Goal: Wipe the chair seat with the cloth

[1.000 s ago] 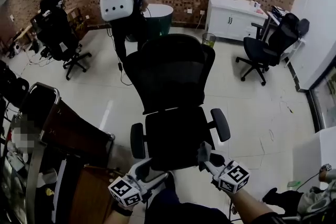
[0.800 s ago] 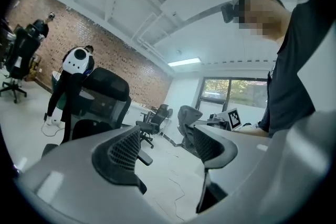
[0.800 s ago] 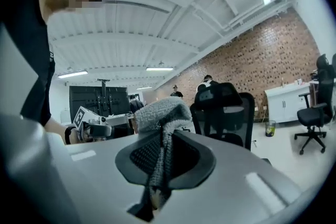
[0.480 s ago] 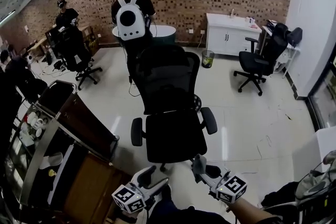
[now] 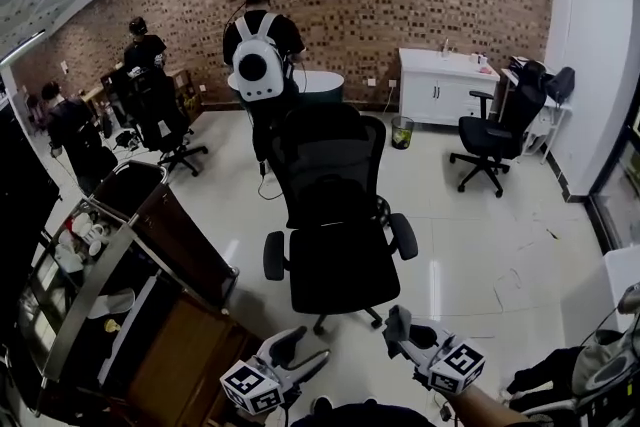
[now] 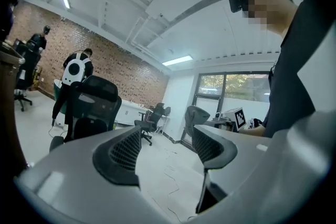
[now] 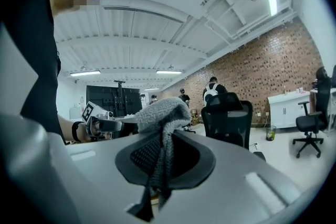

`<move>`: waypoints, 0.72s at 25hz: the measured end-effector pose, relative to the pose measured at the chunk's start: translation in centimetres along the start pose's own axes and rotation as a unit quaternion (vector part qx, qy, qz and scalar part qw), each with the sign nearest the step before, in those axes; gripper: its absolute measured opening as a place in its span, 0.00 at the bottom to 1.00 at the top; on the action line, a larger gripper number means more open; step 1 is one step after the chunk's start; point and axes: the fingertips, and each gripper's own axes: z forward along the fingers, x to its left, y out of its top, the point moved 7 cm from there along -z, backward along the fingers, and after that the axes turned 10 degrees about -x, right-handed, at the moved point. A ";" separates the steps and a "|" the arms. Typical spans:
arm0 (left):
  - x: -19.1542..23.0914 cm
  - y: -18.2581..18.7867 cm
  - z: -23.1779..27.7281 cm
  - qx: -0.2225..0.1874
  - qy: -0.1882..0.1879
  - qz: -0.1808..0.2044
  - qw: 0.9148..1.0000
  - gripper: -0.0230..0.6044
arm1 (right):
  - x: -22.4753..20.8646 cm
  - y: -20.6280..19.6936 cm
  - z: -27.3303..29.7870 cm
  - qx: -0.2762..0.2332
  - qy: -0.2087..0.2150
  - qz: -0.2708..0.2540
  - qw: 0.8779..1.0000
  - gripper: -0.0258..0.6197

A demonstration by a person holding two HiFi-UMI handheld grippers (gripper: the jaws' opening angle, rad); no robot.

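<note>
Grey cloth [image 7: 164, 113], lower end hidden, is clamped in the right hand-held gripper [image 7: 163, 157]; left hand-held gripper [image 6: 167, 147] gapes empty. Black chair [image 5: 338, 260] stands ahead of both on glossy pale floor [image 5: 480, 245].

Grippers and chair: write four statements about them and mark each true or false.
1. The right gripper is shut on the grey cloth. True.
2. The left gripper grips a second cloth. False: its jaws stand apart with nothing between them.
3. The grey cloth is pressed on the chair seat. False: both grippers are held short of it, near the person.
4. A person with a white backpack stands behind the chair. True.
</note>
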 end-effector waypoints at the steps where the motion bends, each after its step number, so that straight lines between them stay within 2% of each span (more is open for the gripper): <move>1: -0.3 0.0 -0.6 -0.001 -0.001 0.002 1.000 0.57 | 0.4 0.1 -0.1 -0.002 0.000 -0.001 1.000 0.09; 6: 0.8 0.4 -2.1 0.003 -0.010 0.007 1.000 0.57 | 1.6 0.5 0.9 -0.008 -0.003 -0.014 1.000 0.09; 11: 1.0 1.9 -2.1 -0.013 -0.023 0.016 1.000 0.57 | 2.2 0.9 0.8 -0.007 -0.011 -0.016 1.000 0.09; 15: 0.6 1.6 -2.3 -0.007 -0.034 0.018 0.999 0.57 | 2.4 1.6 0.6 -0.014 -0.018 -0.011 1.000 0.09; 18: 0.9 3.3 -1.8 0.002 -0.035 0.023 0.999 0.57 | 2.2 2.8 1.6 -0.012 -0.019 -0.012 1.000 0.09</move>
